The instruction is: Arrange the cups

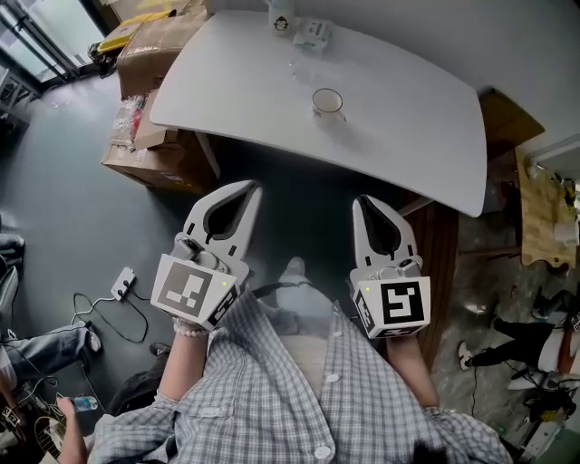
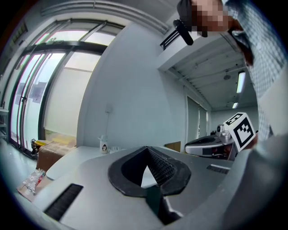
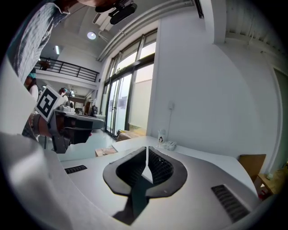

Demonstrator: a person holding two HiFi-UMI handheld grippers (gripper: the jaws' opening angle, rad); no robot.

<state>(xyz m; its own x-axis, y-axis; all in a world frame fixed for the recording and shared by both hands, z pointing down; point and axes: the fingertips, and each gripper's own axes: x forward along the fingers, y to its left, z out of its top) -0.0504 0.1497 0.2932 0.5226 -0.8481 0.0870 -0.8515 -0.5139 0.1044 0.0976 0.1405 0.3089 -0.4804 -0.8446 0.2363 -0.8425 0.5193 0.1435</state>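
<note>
A clear glass cup (image 1: 327,101) stands near the middle of the white table (image 1: 245,91). A second, fainter clear glass (image 1: 302,69) stands just behind it. My left gripper (image 1: 248,187) and right gripper (image 1: 365,201) are held close to my body, short of the table's near edge, with nothing in them. Both are shut: their jaws meet at the tips in the left gripper view (image 2: 146,148) and in the right gripper view (image 3: 146,148). Neither gripper view shows the cups.
A white bottle (image 1: 282,16) (image 2: 104,145) (image 3: 160,136) and a small white box (image 1: 314,34) sit at the table's far edge. Cardboard boxes (image 1: 149,149) lie under the table's left end. A power strip (image 1: 122,283) lies on the floor and a wooden cabinet (image 1: 507,118) stands to the right.
</note>
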